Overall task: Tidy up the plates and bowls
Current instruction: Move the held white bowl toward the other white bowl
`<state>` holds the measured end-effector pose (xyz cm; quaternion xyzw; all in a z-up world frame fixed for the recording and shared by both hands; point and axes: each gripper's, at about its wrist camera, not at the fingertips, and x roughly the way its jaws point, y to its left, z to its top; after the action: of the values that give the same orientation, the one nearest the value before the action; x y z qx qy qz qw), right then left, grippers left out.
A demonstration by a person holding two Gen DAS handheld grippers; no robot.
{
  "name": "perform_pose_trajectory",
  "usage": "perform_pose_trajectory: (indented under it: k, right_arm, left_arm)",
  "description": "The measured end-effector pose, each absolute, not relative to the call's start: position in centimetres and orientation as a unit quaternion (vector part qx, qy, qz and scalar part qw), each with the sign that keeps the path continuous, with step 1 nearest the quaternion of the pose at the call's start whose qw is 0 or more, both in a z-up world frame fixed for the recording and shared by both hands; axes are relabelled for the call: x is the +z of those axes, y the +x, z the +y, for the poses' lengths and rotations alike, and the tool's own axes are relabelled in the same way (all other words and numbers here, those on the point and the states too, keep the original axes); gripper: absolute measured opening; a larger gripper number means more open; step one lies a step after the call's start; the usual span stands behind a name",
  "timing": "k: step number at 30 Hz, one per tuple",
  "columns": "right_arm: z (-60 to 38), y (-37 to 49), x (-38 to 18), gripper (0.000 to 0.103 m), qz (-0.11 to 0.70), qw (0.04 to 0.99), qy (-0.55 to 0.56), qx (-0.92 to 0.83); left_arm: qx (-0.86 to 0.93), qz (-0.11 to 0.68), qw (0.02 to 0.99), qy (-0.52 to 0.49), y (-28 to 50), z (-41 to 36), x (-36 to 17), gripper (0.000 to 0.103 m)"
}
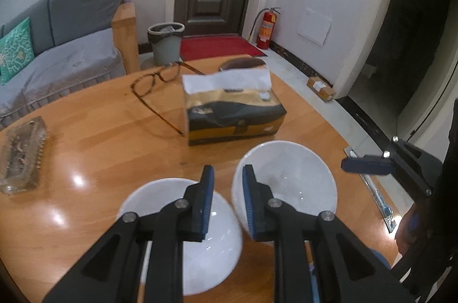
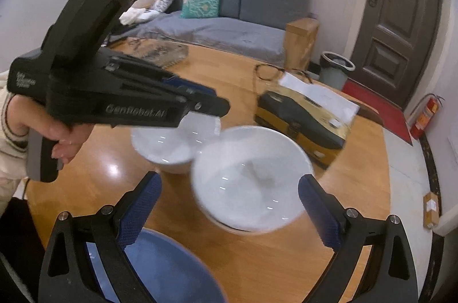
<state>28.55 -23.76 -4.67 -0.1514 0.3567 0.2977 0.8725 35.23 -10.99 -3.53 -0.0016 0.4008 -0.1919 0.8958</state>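
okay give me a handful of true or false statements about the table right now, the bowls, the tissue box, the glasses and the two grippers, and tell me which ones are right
1. Two white bowls, the left bowl and the right bowl, sit side by side on the wooden table. True.
2. The right gripper is clamped on a bowl. False: its jaws stand wide apart, holding nothing.
3. The tissue box stands beyond the bowls. True.
4. The eyeglasses lie inside a bowl. False: they rest on the table beside the tissue box.
5. The left gripper holds the right bowl. False: its narrow jaws are empty.
6. A blue dish lies near the right gripper. True.
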Motion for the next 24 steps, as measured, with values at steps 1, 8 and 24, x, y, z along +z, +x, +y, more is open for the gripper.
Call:
perform_pose_trajectory:
  k: [1,8,24]
  right_arm:
    - [-23.1,28.2,-4.5,0.095,0.356,0.869,-0.151,0.307]
    - [-18.4,26.9,-5.3,0.095,0.378,0.844,-0.147,0.351]
    - [-12.8,27.9,-9.8,0.093,0.454,0.813,-0.156,0.328]
  left_arm:
    - [-0.189,0.399,0.897,-0.003,35.0,-10.5,-3.3,0.017]
    - [-0.150,0.402,0.903,-0.013,33.8,-5.1,-3.3,0.018]
    - [-0.150,0.449,0.879,-0.058,34.5,-1.0,-10.6,0.017]
